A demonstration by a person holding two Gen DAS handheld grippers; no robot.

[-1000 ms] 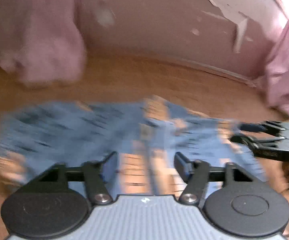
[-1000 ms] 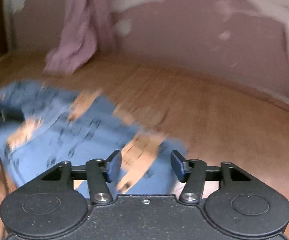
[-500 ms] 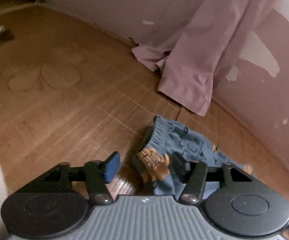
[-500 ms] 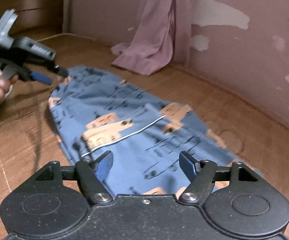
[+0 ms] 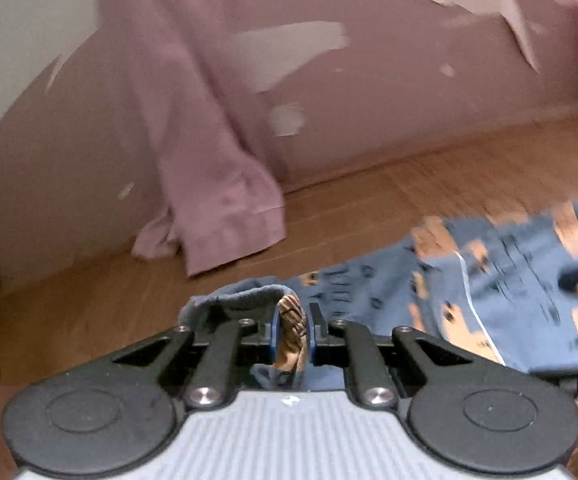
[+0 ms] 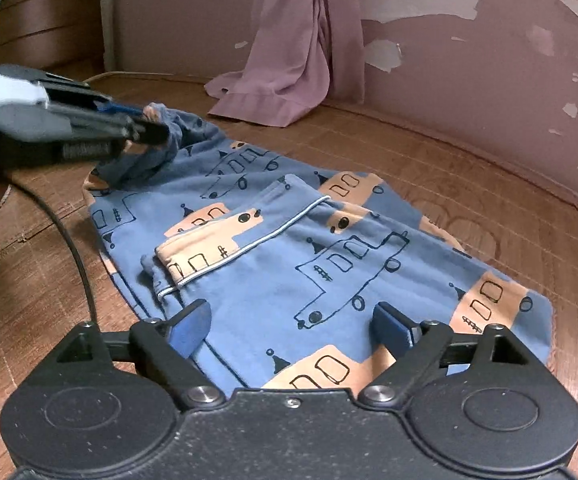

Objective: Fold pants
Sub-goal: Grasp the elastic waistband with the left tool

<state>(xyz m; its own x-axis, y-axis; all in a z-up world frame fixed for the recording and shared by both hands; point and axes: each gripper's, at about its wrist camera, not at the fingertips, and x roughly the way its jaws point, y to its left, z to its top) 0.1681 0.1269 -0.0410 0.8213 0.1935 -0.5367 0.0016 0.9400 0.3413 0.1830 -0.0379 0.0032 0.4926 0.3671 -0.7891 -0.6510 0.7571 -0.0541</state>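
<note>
Pants [image 6: 289, 264] pinched by left tongs [image 5: 293, 330]; right tongs [image 6: 291, 326] spread.

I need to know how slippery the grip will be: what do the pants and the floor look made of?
Pants: soft matte knit, probably cotton jersey; they bunch in limp folds where the left tongs pinch them. Floor: wood-look planks with visible grain and seams and a dull sheen; wood or laminate, I can't tell.

Ahead of the tongs a pink wall [image 6: 469, 92] shows peeling paint patches. A mauve curtain [image 6: 301, 52] hangs onto the wooden floor [image 6: 469, 184].
</note>
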